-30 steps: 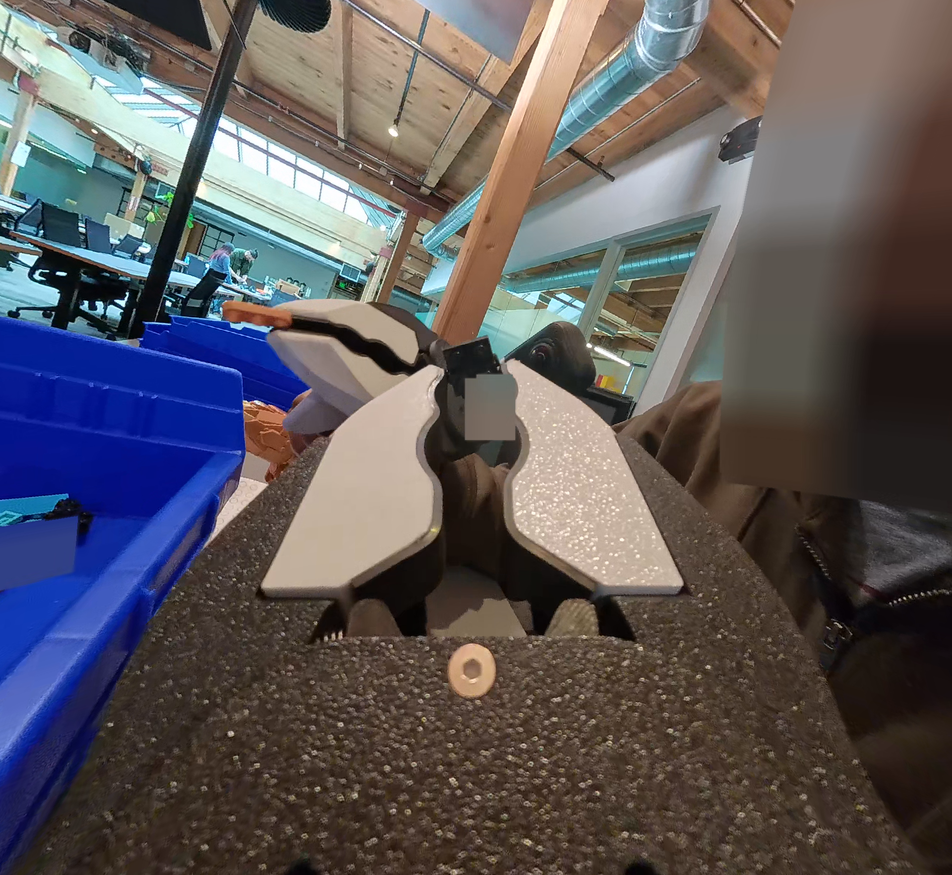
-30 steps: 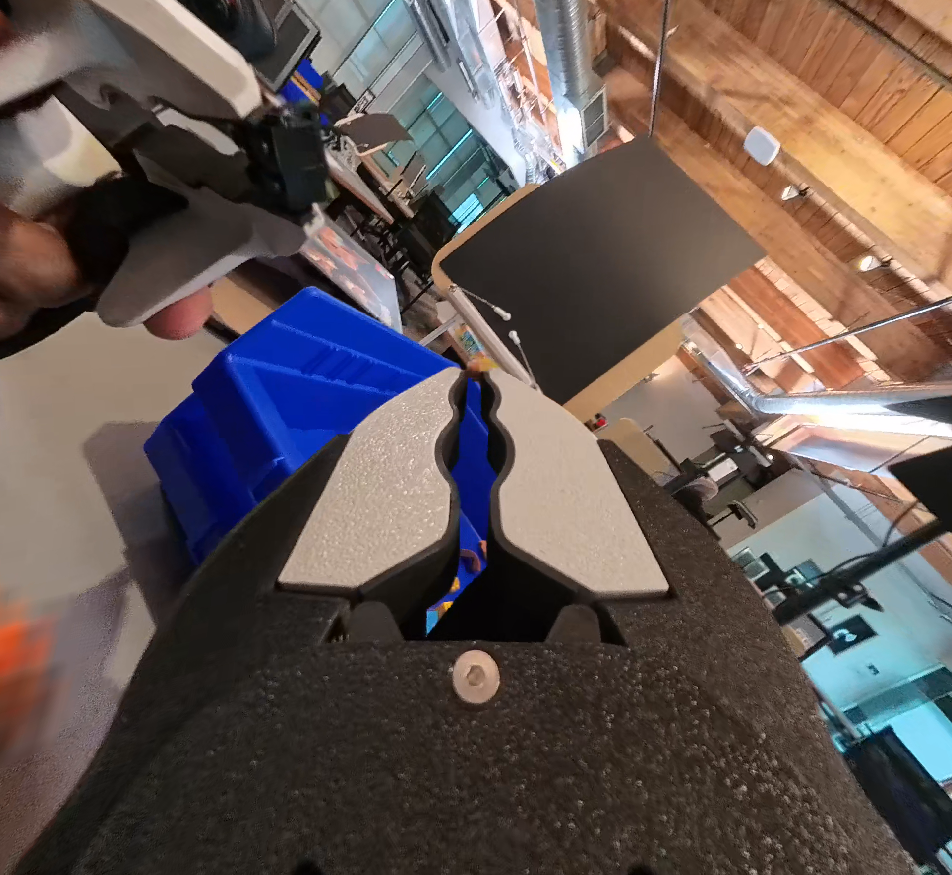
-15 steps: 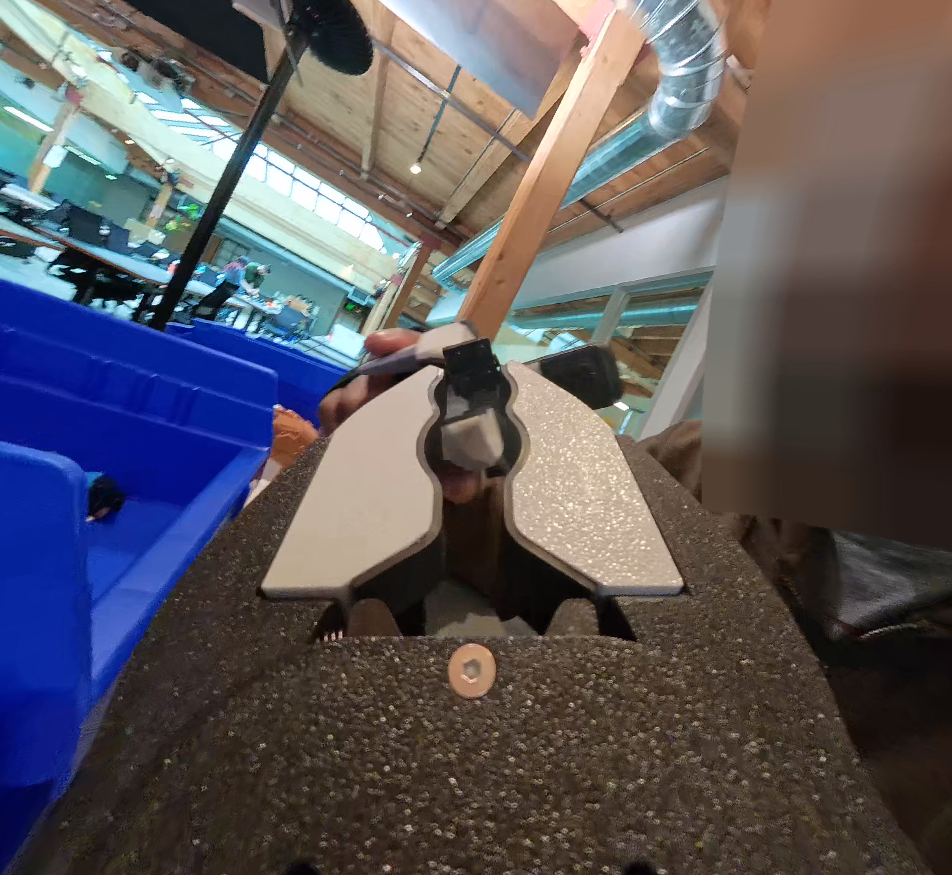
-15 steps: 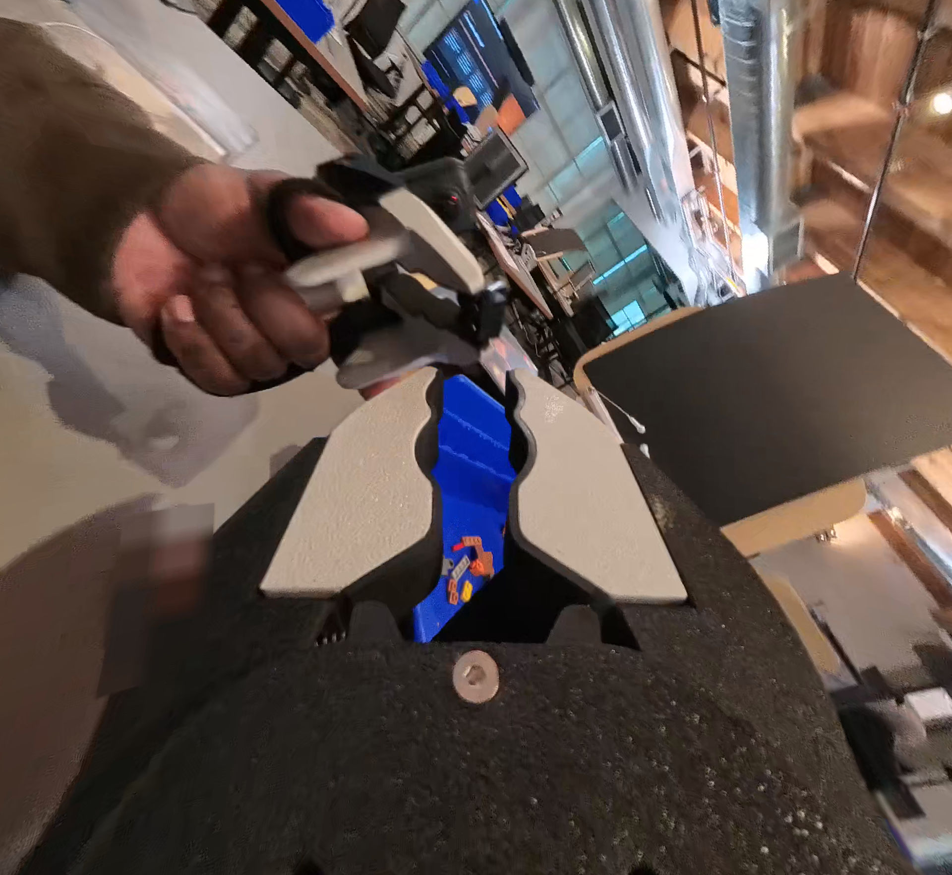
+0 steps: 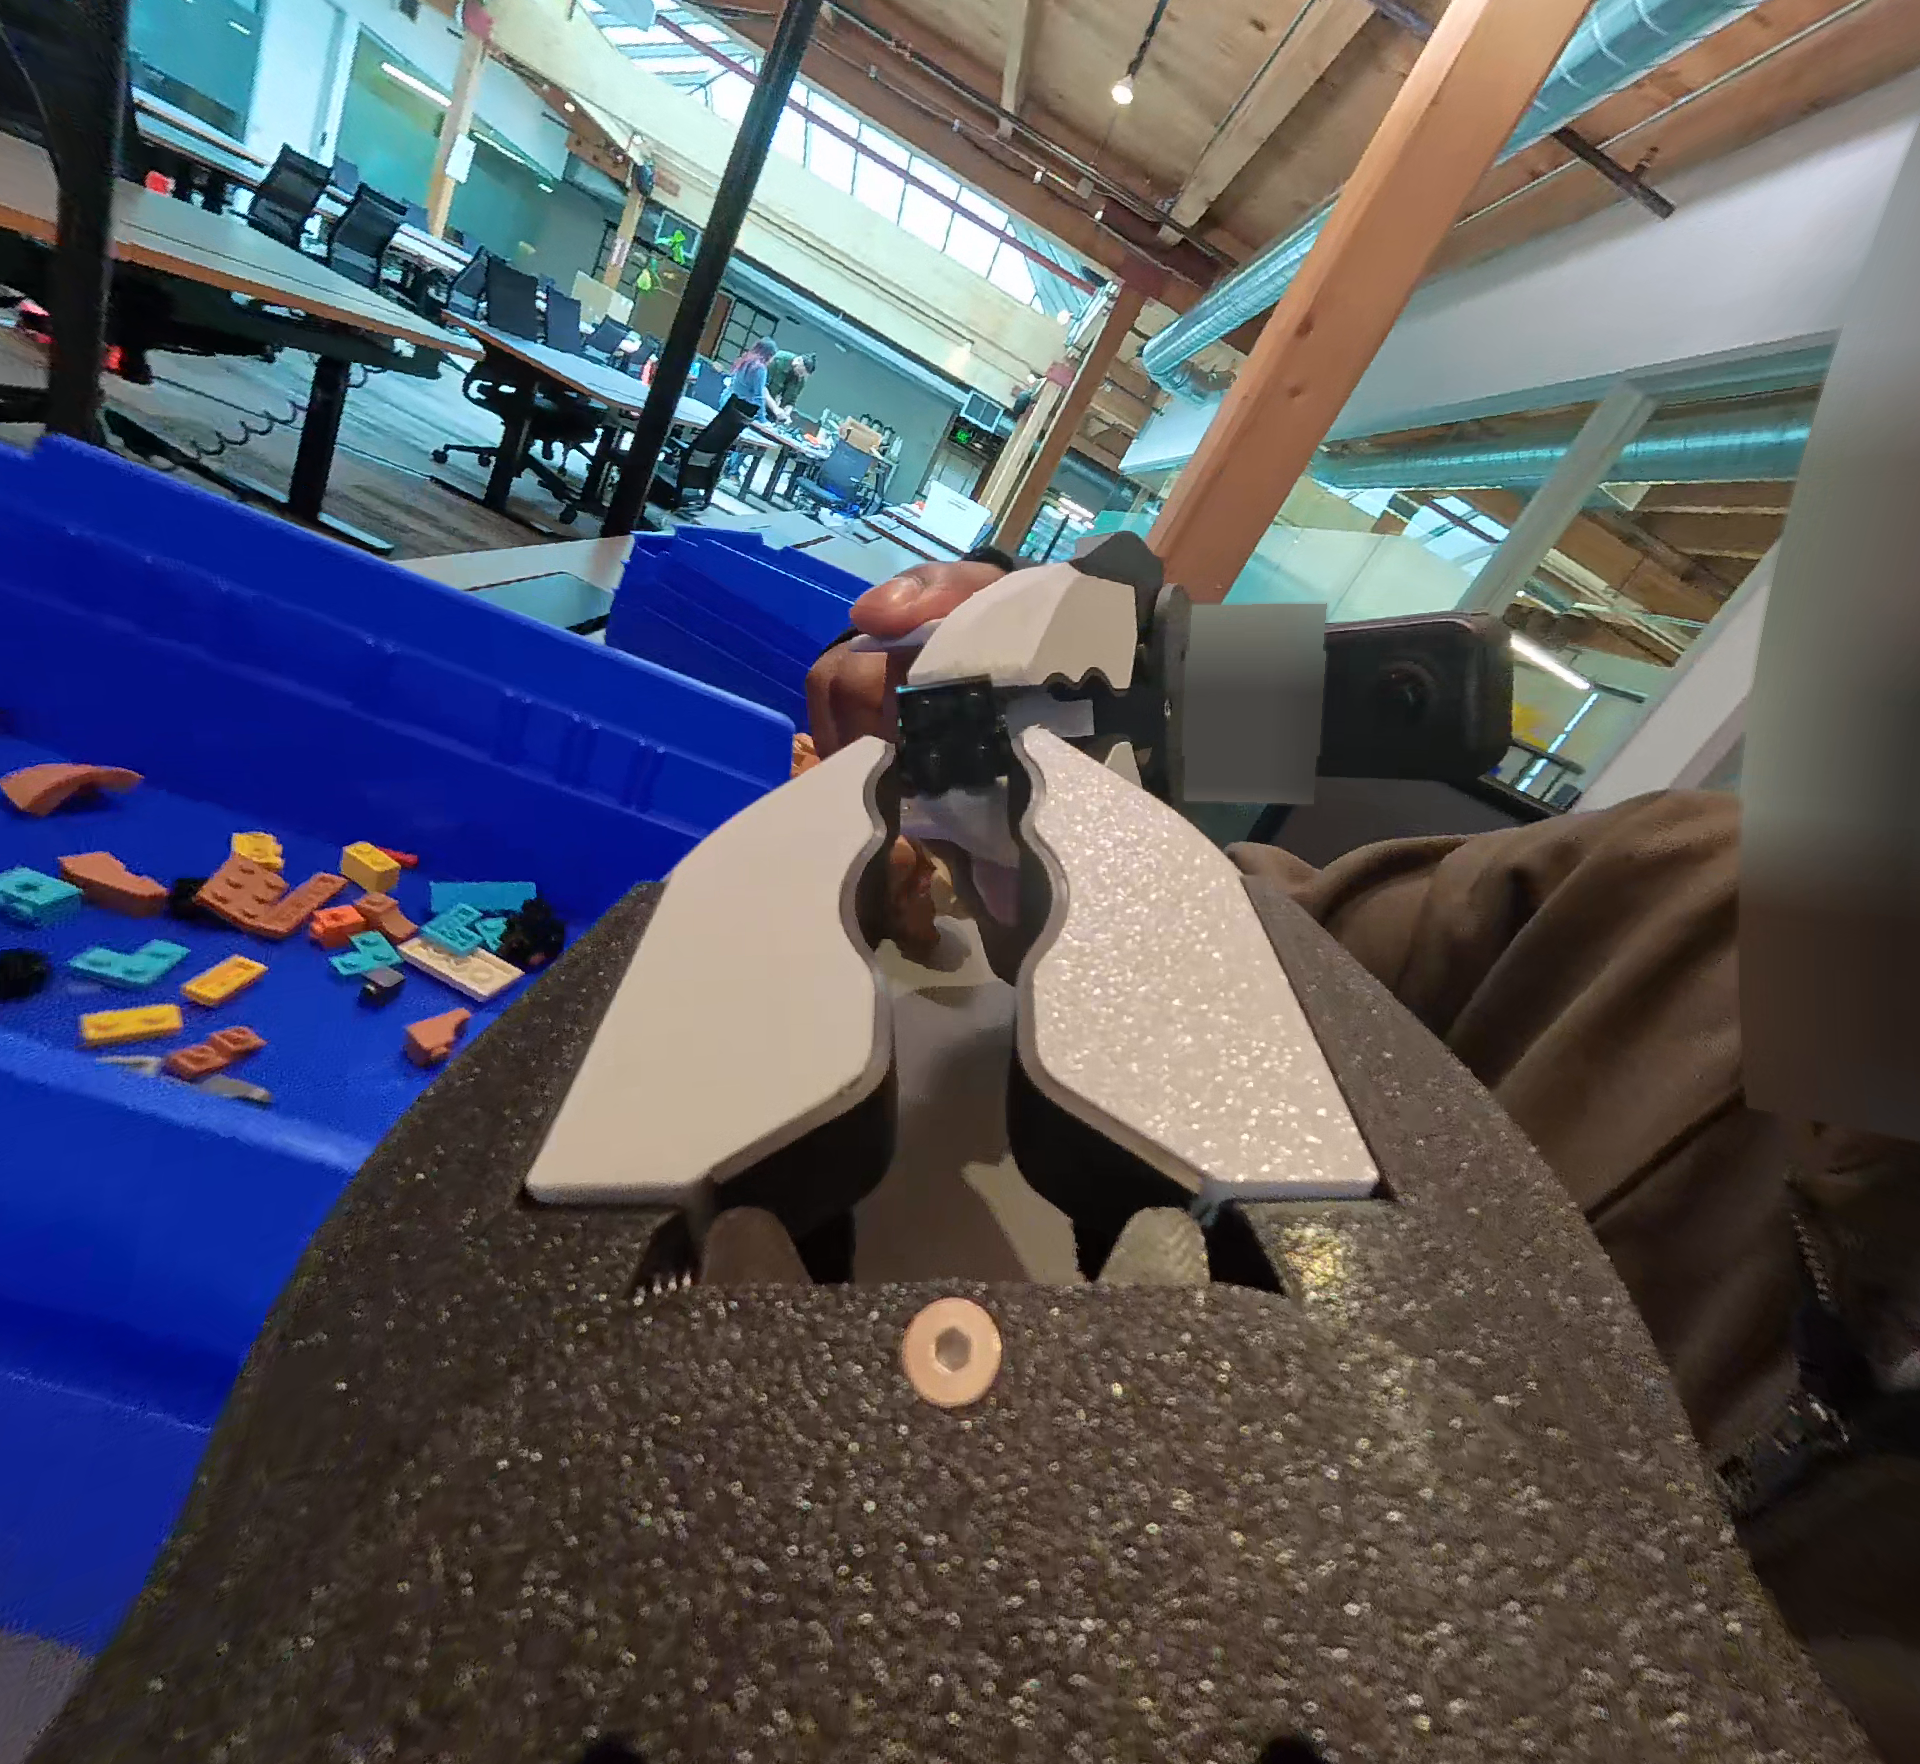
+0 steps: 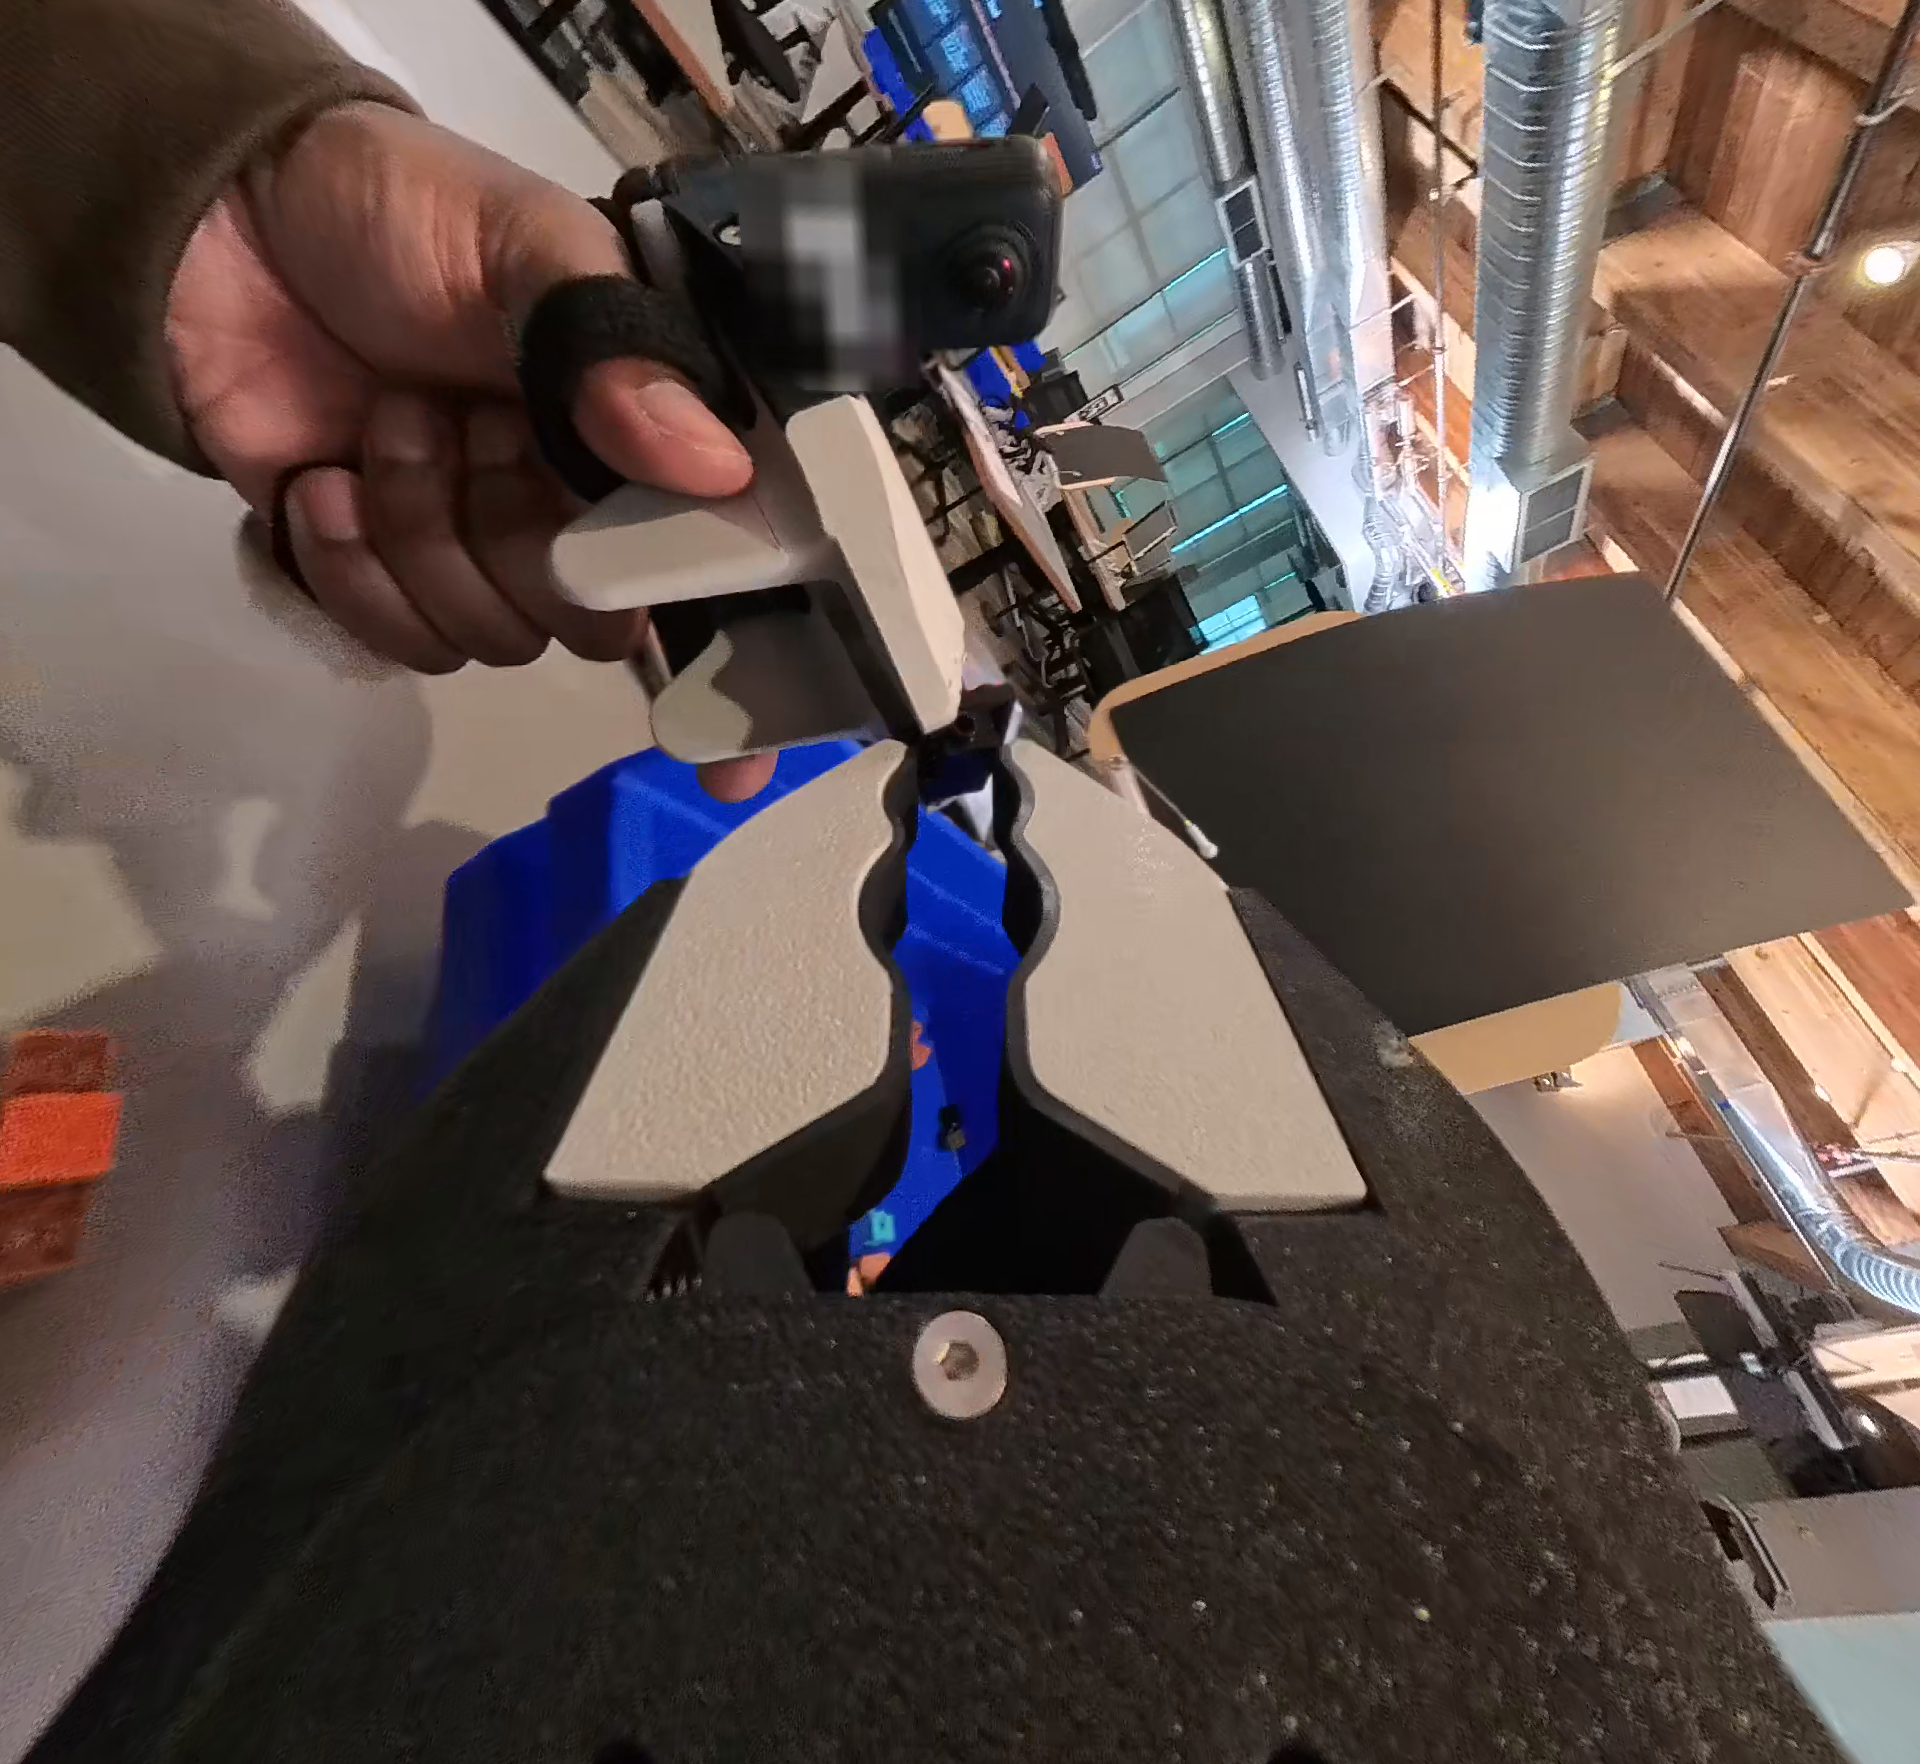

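My left gripper [image 5: 951,764] is shut on a small black brick [image 5: 940,727] at its fingertips. My right gripper [image 6: 961,764] faces it tip to tip, and its fingertips press on both sides of the same black brick [image 6: 971,738]. In the left wrist view, the right gripper [image 5: 977,701] comes in from the right, held by a hand [image 5: 894,602]. In the right wrist view, the left gripper [image 6: 935,727] comes down from the upper left, held by a hand [image 6: 395,426]. Both grippers are held in the air beside a blue bin [image 5: 416,675].
The blue bin holds several loose orange, teal, yellow and black bricks [image 5: 260,904], and it also shows below the grippers in the right wrist view [image 6: 623,841]. A second blue bin [image 5: 727,592] stands behind. Orange pieces [image 6: 52,1122] lie on the grey table. A brown sleeve [image 5: 1558,935] is on the right. Only a small space, under 4 cm, lies between the two pairs of fingers.
The two grippers have come together tip to tip. My right gripper opened, then closed in around the black brick that the left gripper holds. The left view has swung over the bin.
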